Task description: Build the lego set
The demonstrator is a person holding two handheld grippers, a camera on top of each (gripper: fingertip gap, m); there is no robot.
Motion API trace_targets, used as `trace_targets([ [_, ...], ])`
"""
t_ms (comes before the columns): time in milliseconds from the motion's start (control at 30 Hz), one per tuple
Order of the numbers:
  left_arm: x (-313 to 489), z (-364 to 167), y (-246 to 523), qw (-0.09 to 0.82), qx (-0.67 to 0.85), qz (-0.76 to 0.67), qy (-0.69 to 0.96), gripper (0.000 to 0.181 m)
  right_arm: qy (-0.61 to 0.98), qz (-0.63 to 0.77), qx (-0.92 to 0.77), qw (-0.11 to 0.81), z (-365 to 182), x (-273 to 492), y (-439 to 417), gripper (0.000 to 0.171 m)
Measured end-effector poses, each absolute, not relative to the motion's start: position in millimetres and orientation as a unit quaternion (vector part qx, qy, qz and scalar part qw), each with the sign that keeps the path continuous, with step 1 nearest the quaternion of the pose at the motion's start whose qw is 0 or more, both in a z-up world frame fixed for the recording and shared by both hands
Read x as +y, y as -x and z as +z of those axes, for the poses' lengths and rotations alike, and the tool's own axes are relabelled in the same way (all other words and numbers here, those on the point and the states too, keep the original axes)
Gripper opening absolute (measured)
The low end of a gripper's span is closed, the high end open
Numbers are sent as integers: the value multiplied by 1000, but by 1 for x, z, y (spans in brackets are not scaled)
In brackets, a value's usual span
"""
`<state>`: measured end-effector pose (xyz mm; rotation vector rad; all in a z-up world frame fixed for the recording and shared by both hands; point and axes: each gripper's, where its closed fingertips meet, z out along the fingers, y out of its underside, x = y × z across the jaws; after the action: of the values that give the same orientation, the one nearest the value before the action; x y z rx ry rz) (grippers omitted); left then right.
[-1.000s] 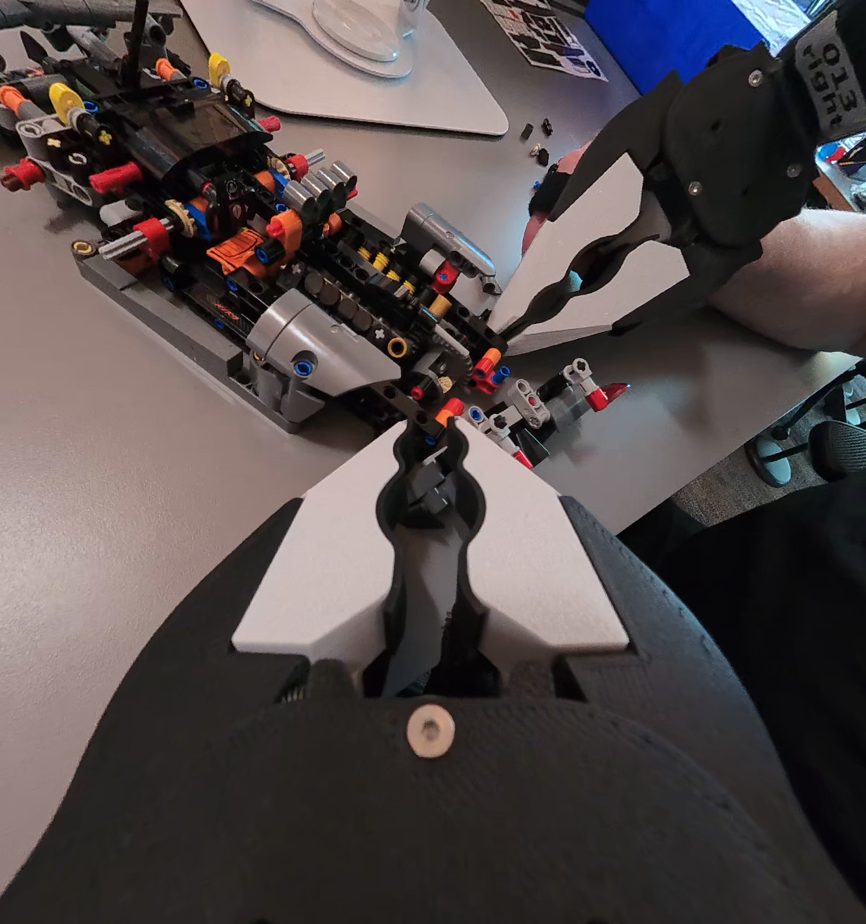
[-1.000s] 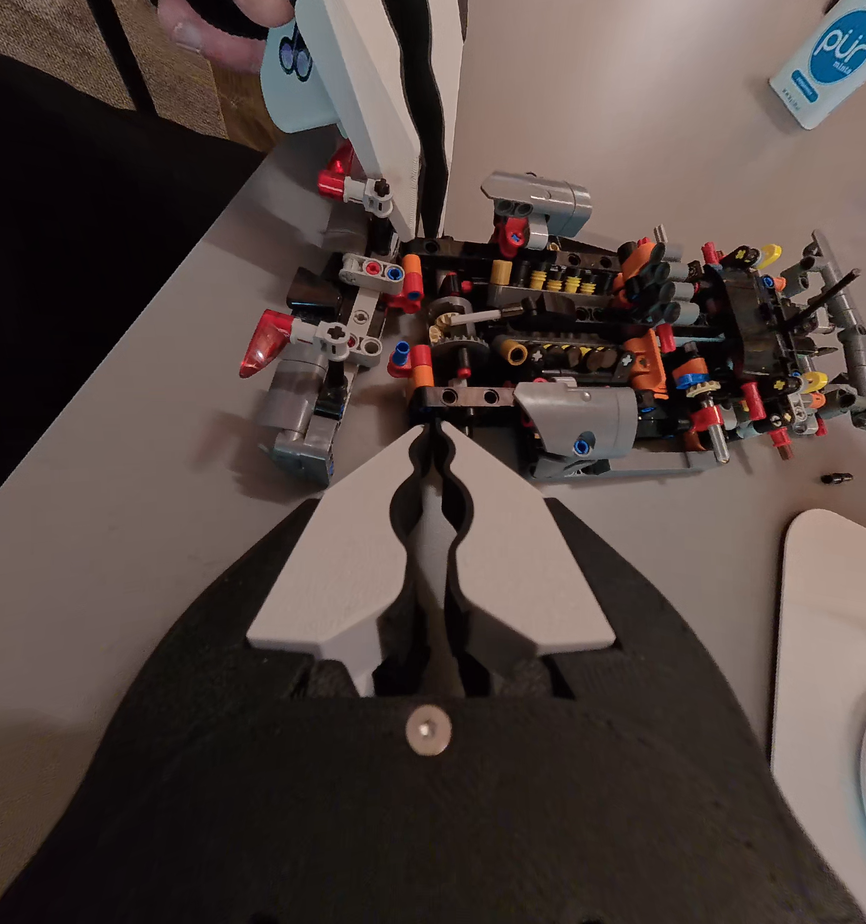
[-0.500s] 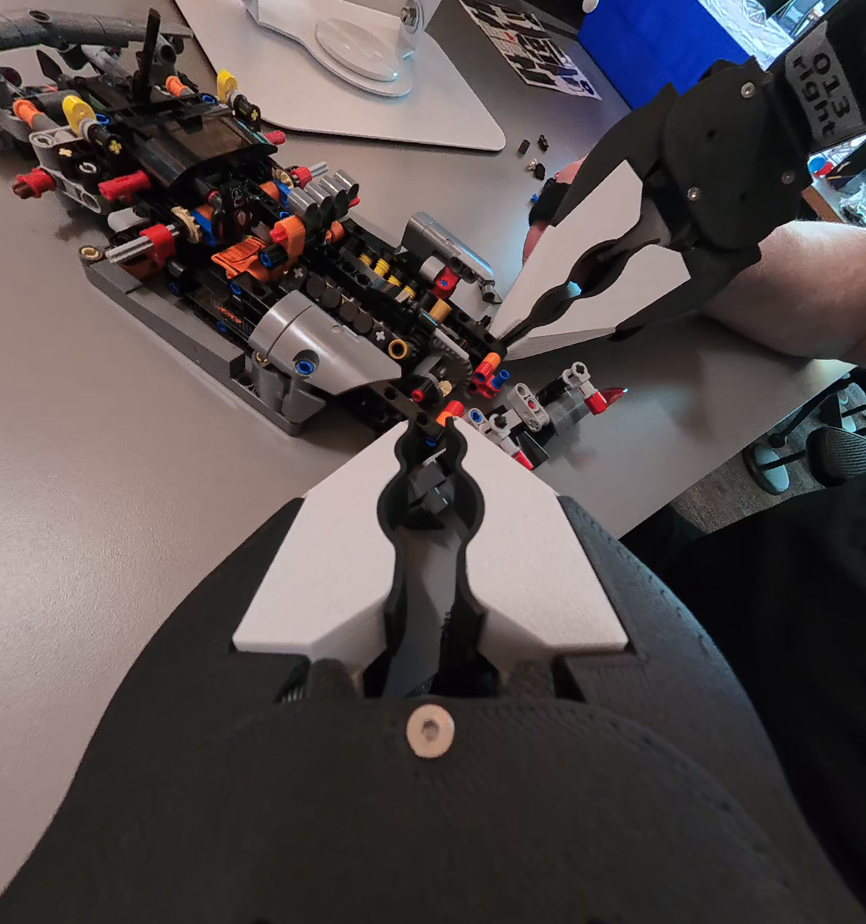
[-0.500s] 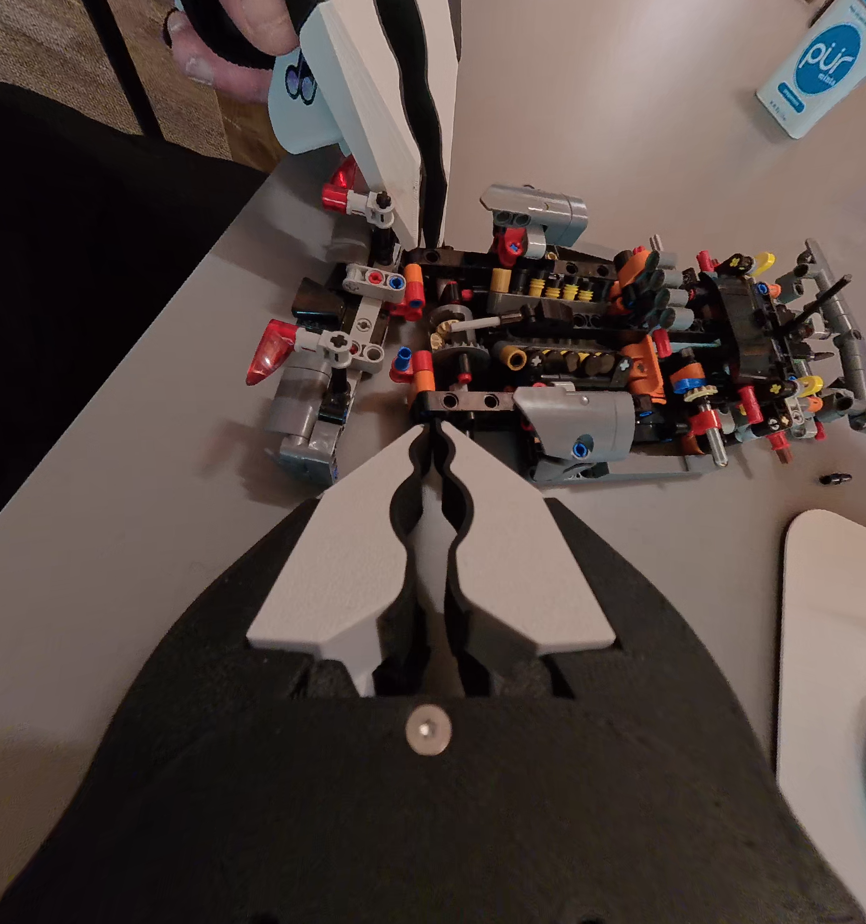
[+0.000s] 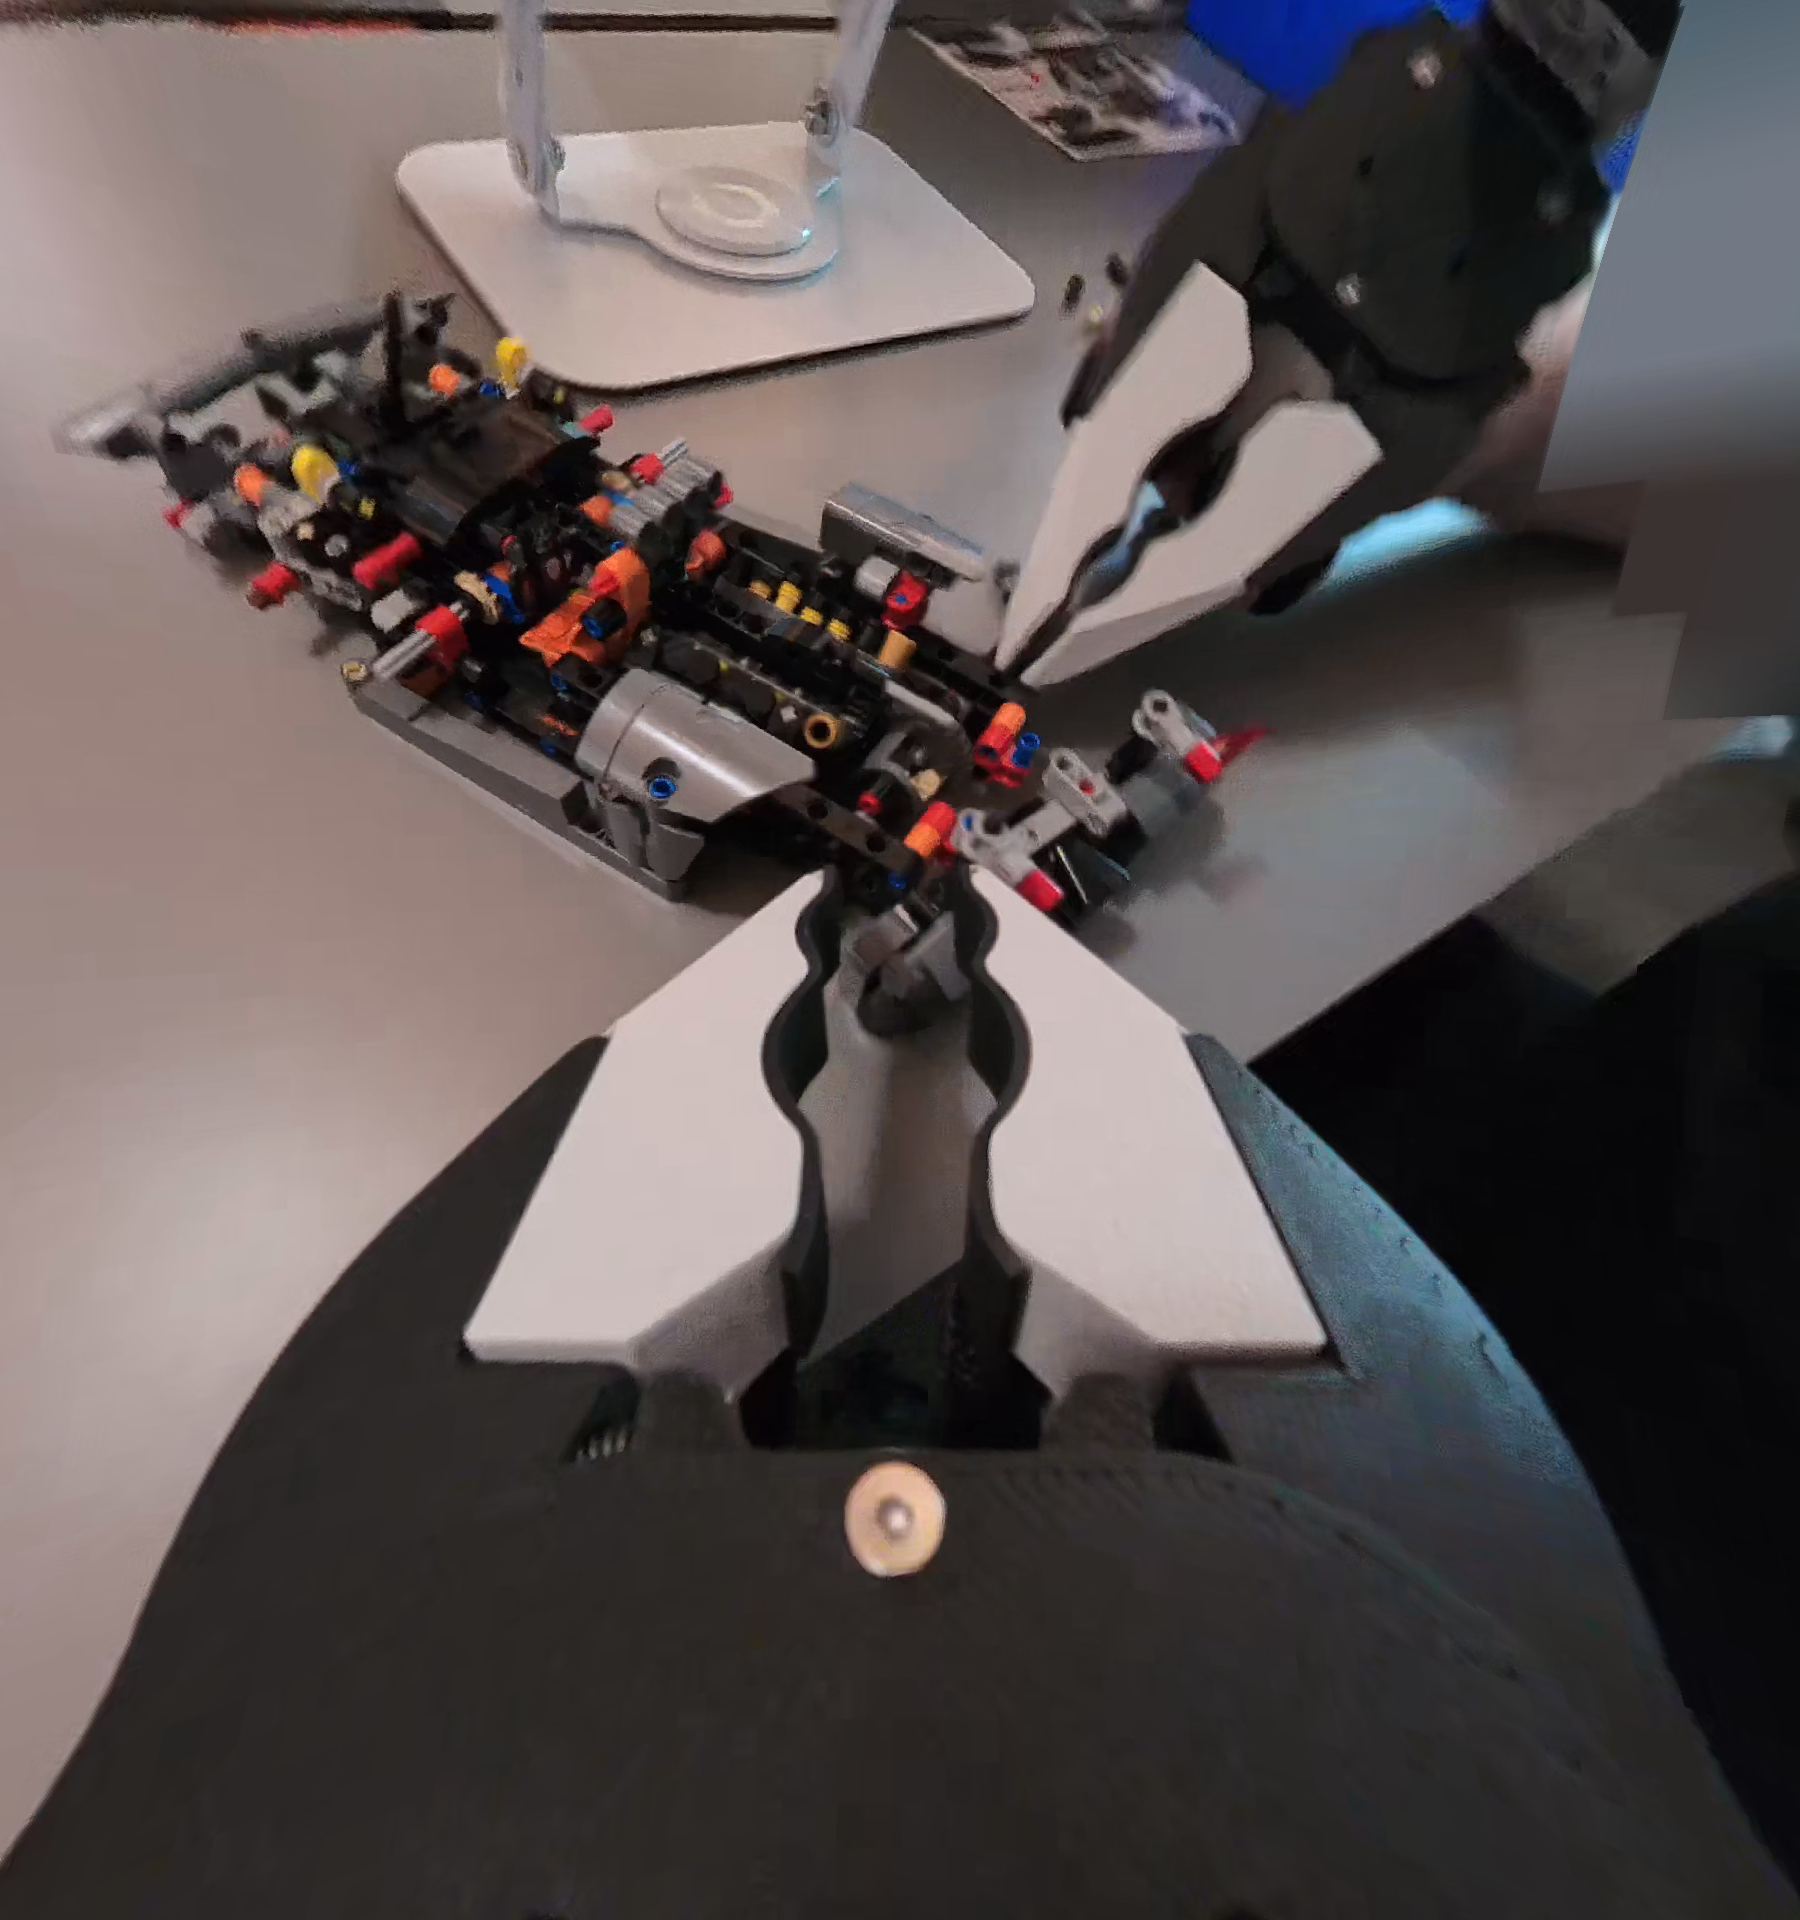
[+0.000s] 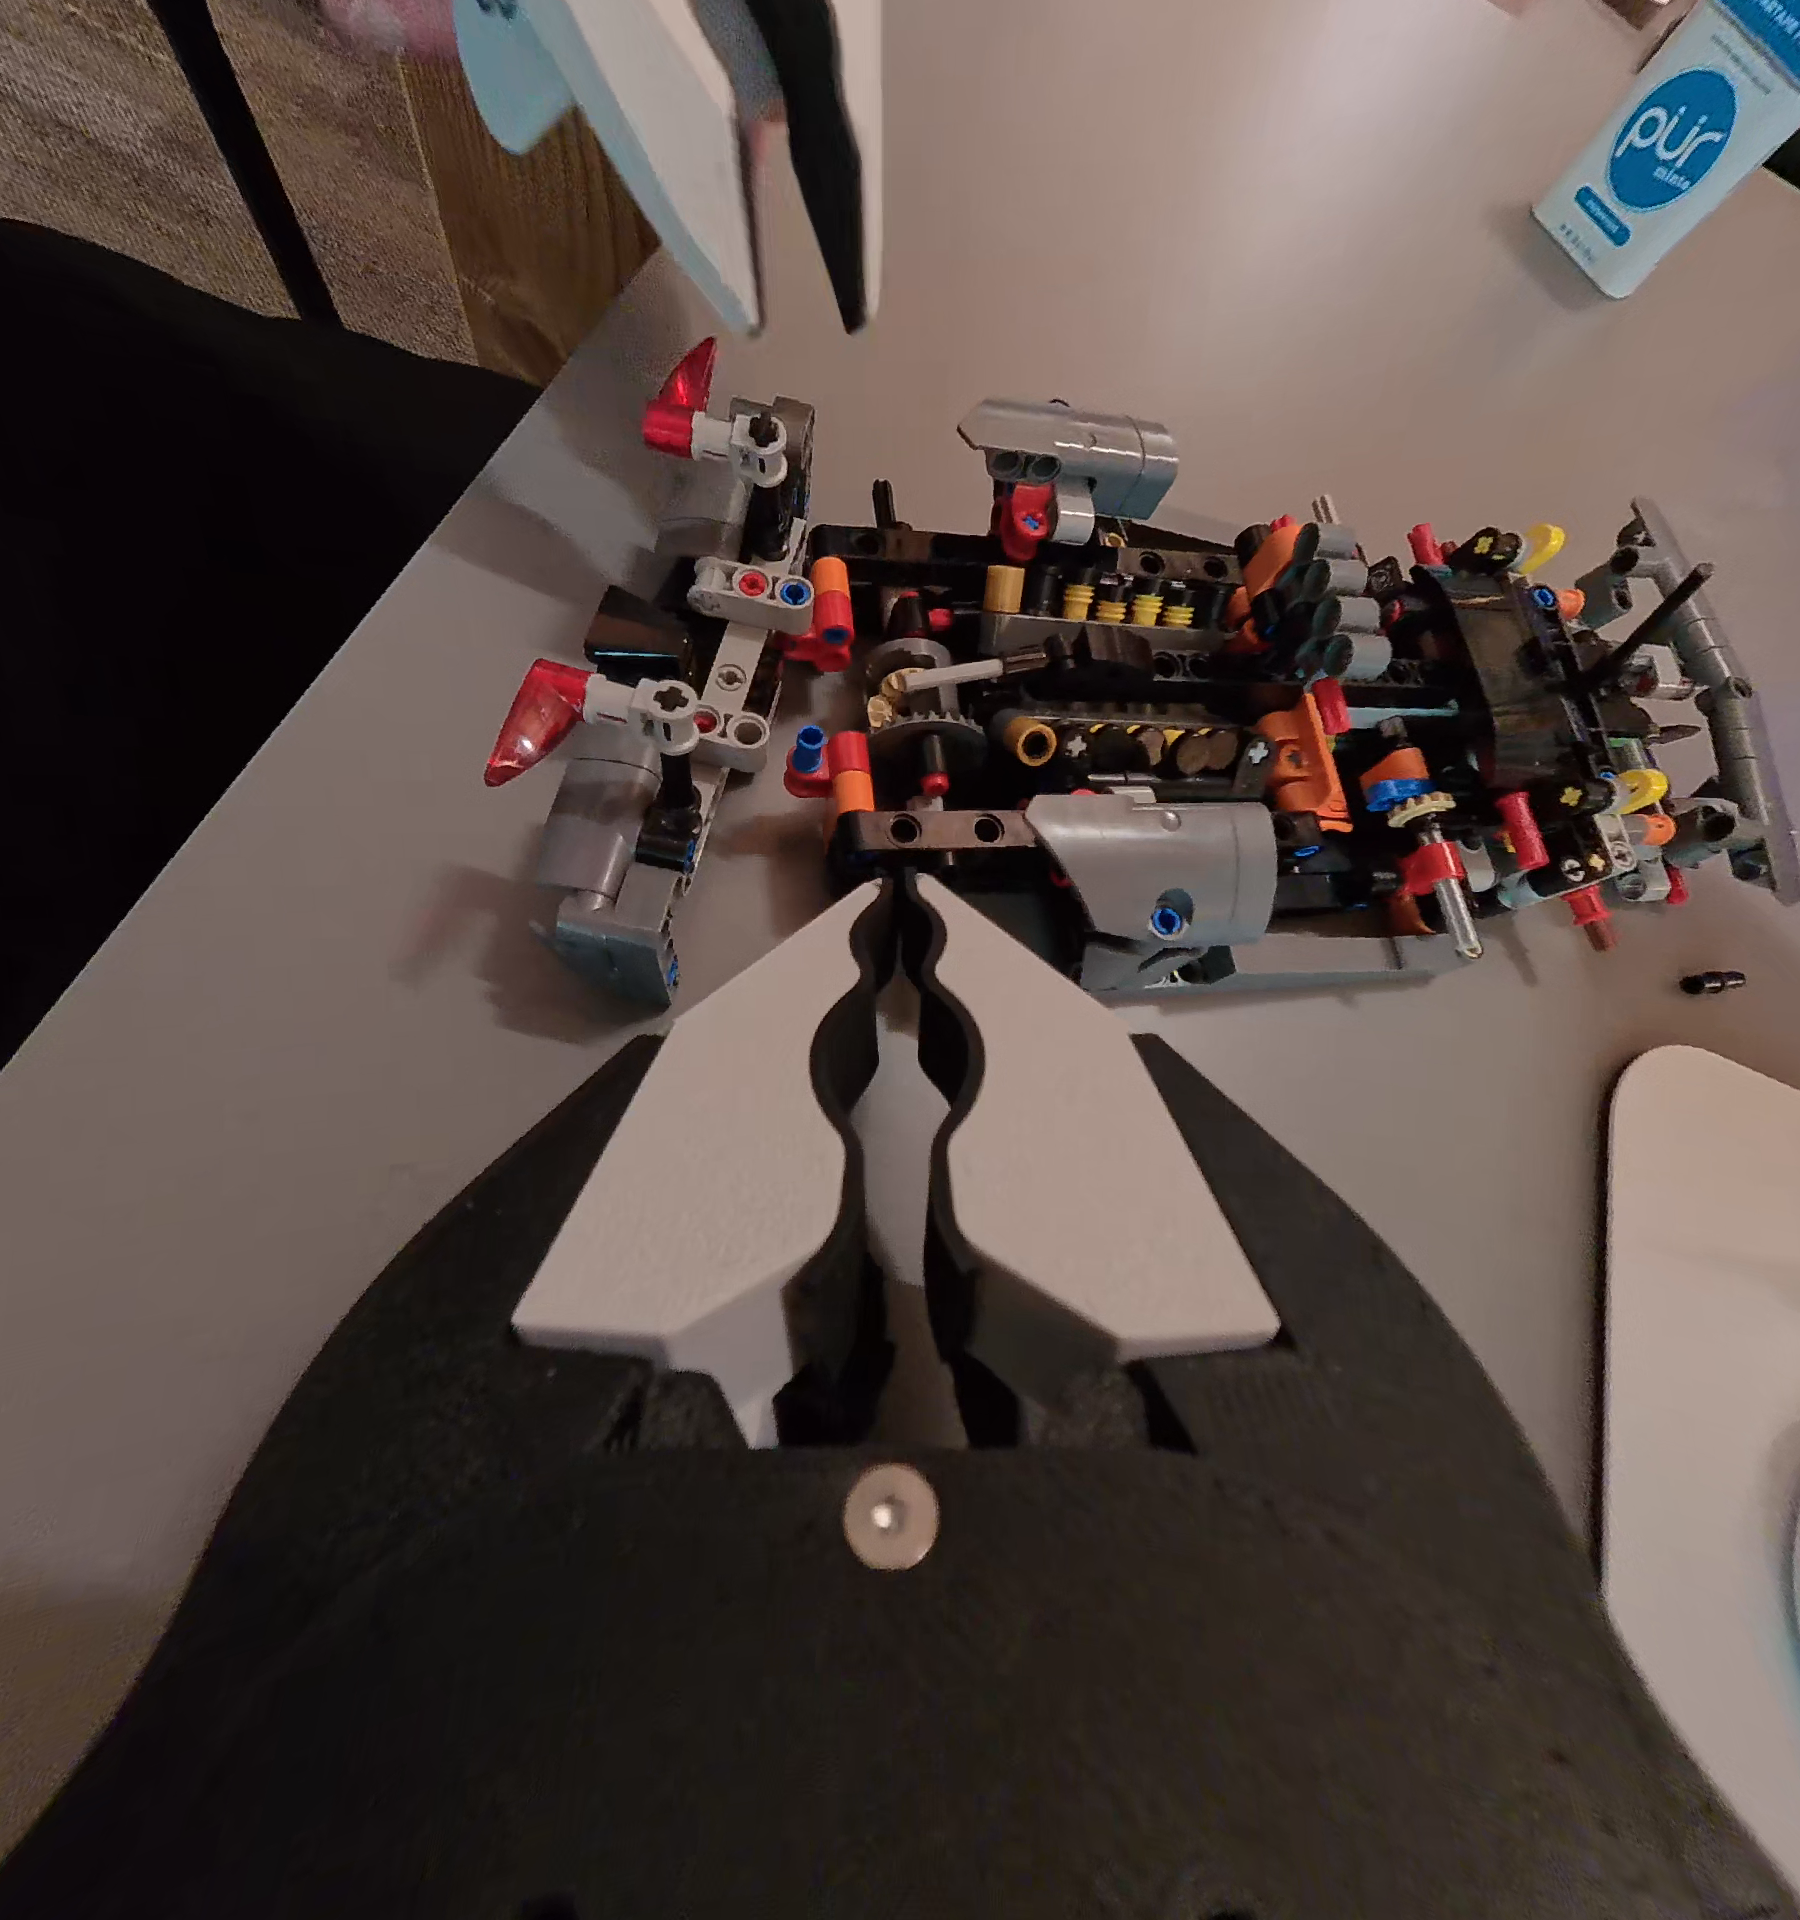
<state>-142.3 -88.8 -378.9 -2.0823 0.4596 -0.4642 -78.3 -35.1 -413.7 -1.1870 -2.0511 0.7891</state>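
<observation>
Your left gripper (image 5: 896, 894) has its jaws apart above the tail section (image 6: 657, 717), your right gripper (image 6: 896, 894) is pinched together beside the lego chassis (image 6: 1187, 717).

Your lego chassis (image 6: 1239, 727) lies on the desk (image 6: 1187, 260), its separate end section (image 6: 667, 707) just beside it toward the desk edge. Behind it you have a stand base (image 5: 709, 260); a loose pin (image 6: 1711, 982) lies nearby.

Your left wrist view faces the lego model (image 5: 667, 665) from its rear corner; your right, close alongside; both share it.
</observation>
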Motion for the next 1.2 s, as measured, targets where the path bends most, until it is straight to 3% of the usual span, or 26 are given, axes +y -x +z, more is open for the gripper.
trace_targets([
  [133, -101, -392, 142, 438, 329, -41, 835, 35, 448, 298, -781, 316, -415, -37, 78, 0],
  [233, -103, -407, 134, 409, 372, -28, 833, 48, 448, 298, -782, 315, -416, -37, 78, 0],
  [633, -85, -418, 134, 419, 370, -3, 829, 34, 450, 300, -781, 313, -416, -36, 78, 0],
  [1200, -86, -414, 130, 403, 289, -94, 863, 33, 452, 307, -777, 314, -414, -35, 78, 0],
])
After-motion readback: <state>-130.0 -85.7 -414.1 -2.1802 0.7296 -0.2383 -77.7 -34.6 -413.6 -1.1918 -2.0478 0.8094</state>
